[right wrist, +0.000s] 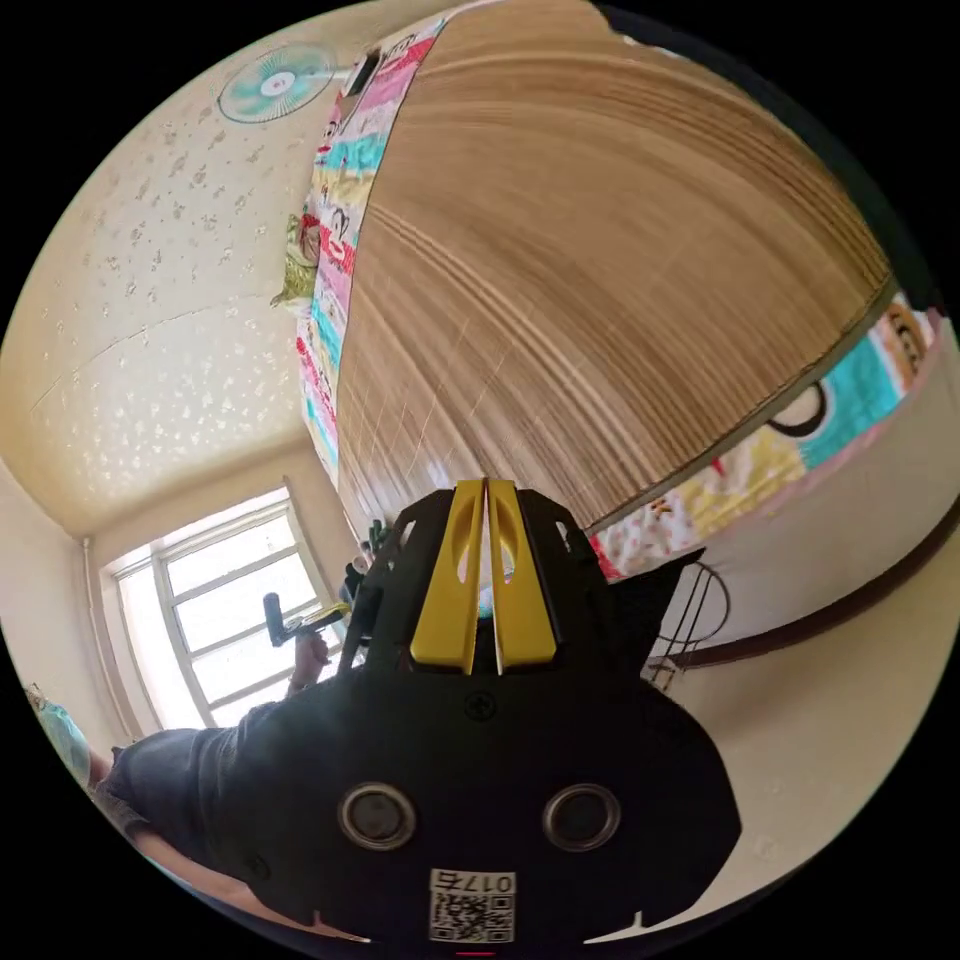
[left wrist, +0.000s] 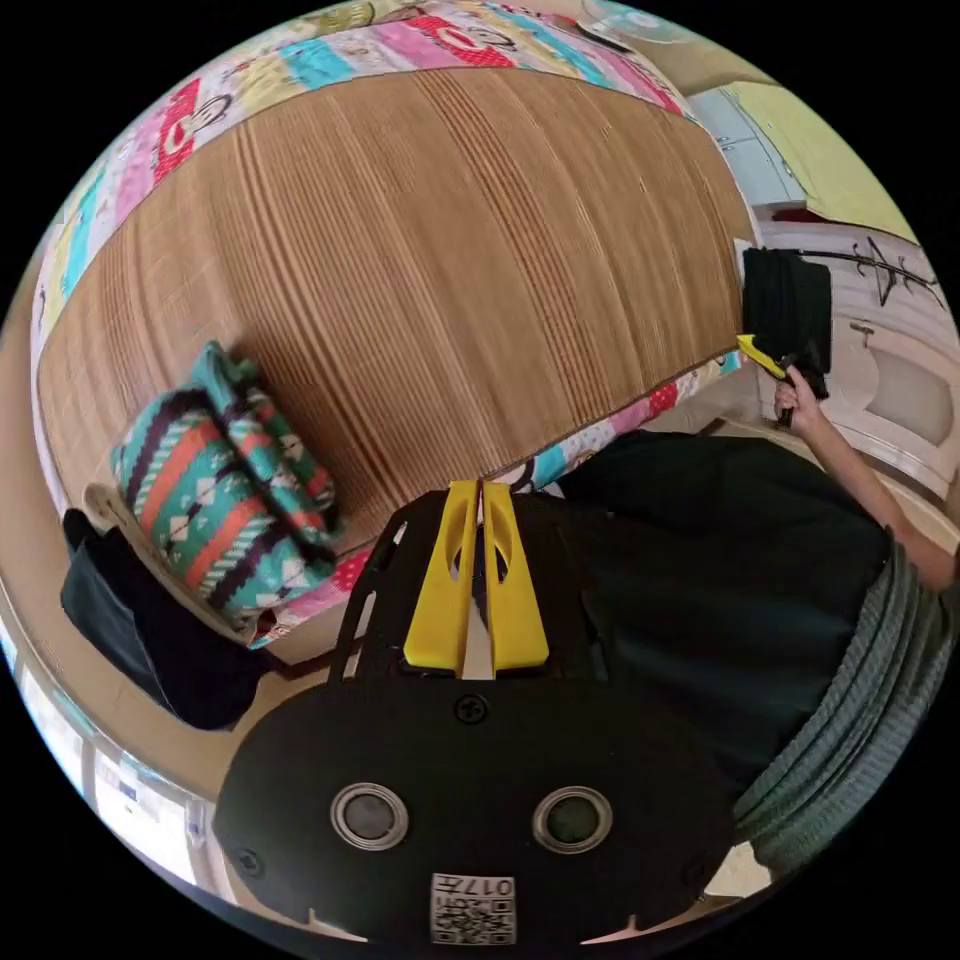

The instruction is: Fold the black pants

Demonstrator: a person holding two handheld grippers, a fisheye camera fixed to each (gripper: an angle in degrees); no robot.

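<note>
A dark, folded bundle that looks like the black pants [left wrist: 790,300] sits at the right corner of the bed. Just below it a hand holds my right gripper [left wrist: 762,355]; whether that gripper touches the cloth I cannot tell. In the right gripper view my right gripper [right wrist: 485,488] has its yellow jaws together with nothing visible between them, and a black point of cloth [right wrist: 665,585] pokes out beside its body. My left gripper [left wrist: 480,488] is shut and empty, hovering by the near bed edge; a hand holds my left gripper [right wrist: 315,622] up against the window.
A woven bamboo mat [left wrist: 420,260] covers the bed over a colourful cartoon sheet [left wrist: 330,55]. A striped patterned bundle [left wrist: 235,480] lies on the mat's left end, with a dark bag [left wrist: 150,630] below it. The person's dark shirt [left wrist: 720,600] is close on the right. White cupboards [left wrist: 900,370] stand behind.
</note>
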